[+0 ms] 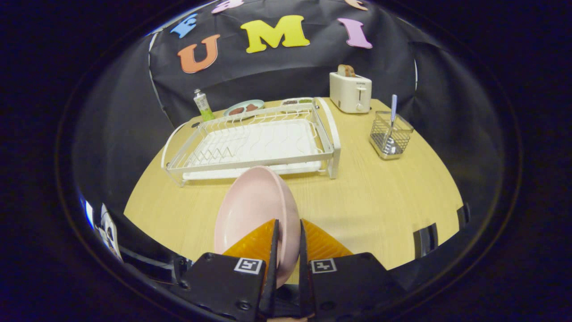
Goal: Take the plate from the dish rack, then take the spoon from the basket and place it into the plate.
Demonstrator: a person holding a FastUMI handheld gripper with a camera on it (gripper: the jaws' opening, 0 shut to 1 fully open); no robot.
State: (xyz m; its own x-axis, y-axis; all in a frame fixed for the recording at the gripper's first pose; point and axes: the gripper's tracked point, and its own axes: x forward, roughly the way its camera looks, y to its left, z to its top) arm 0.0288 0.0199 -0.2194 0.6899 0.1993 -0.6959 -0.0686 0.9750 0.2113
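A pale pink plate (250,210) stands on edge between my fingers, its hollow face turned to the left. My gripper (288,232) is shut on the plate's rim, holding it over the wooden table (380,201) in front of the dish rack. The white wire dish rack (254,143) lies beyond the plate with nothing in its slots. Off to the right stands a wire basket (390,136) with a spoon (392,116) upright in it, its striped handle sticking out of the top.
A cream toaster (351,91) with bread in it stands behind the rack's right end. Behind the rack are a small tube (203,105), a dish (243,108) of dark food and a small tray (297,101). The table's curved front edge runs close below the fingers.
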